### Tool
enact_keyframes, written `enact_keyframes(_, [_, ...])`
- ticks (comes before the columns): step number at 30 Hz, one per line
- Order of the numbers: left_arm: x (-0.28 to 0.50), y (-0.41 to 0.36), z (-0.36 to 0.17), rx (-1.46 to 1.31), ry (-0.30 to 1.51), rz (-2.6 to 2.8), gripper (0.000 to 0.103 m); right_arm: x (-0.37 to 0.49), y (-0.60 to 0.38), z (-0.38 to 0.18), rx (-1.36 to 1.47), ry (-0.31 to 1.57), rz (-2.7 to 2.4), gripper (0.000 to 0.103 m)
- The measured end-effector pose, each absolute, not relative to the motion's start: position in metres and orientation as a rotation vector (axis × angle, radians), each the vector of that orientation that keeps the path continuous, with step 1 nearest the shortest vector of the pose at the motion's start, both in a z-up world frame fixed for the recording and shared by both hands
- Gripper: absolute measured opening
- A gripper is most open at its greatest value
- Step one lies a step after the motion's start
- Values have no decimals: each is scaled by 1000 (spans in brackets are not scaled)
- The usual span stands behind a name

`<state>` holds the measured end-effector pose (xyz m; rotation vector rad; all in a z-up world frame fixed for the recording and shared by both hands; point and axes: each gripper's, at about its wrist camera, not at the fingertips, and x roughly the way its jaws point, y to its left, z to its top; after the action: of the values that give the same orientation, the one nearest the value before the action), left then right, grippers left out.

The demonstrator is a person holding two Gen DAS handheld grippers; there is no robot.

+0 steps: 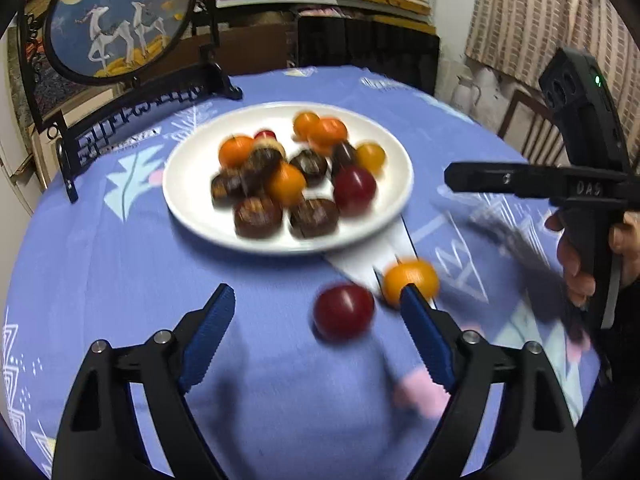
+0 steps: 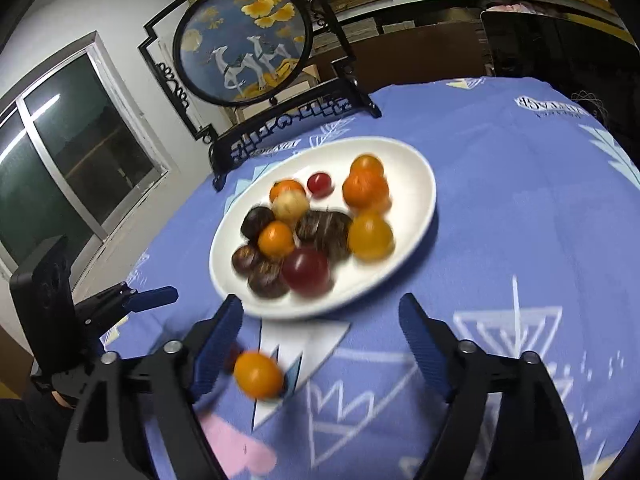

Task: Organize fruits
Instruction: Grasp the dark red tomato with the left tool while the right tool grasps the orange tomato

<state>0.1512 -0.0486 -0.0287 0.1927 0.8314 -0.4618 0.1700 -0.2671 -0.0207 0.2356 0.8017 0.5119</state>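
Blue patterned cloth [image 1: 120,260] bears a glossy round plate [image 1: 192,184]; both grippers' ridged jaws gape.

The plate [image 1: 192,200] is plain white, holding orange, yellow-orange and dark red fruits beside dark brown chestnuts [image 1: 258,216] streaked paler. The cloth [image 1: 120,264] is periwinkle blue with white line triangles, pale blue leaves and pink patches. The screen [image 2: 244,40] shows white deer and yellow leaves on blue in a black frame
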Motion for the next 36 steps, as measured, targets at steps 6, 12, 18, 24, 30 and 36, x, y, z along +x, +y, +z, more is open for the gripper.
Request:
enact_keyframes(6, [147,-54,-44,219,871,-425,89,147,-263,-28,219,804,515,82])
enact_keyframes(12, [155,-58,-48,219,870,-413,88,138,-268,-34,242,806,509,82])
enact_keyframes(18, [168,-65,-53,220,890,-420,68,137,-264,-41,220,824,506,82])
enact_keyframes(24, [172,-64,-56,166,917,-501,37,133,-254,-42,171,831,525,81])
enact_keyframes(30, [174,-26,-40,-35,841,-473,37,125,-232,-44,70,846,553,78])
enact_keyframes(36, [174,-22,-39,-51,838,-454,37,125,-200,-46,-41,862,563,69])
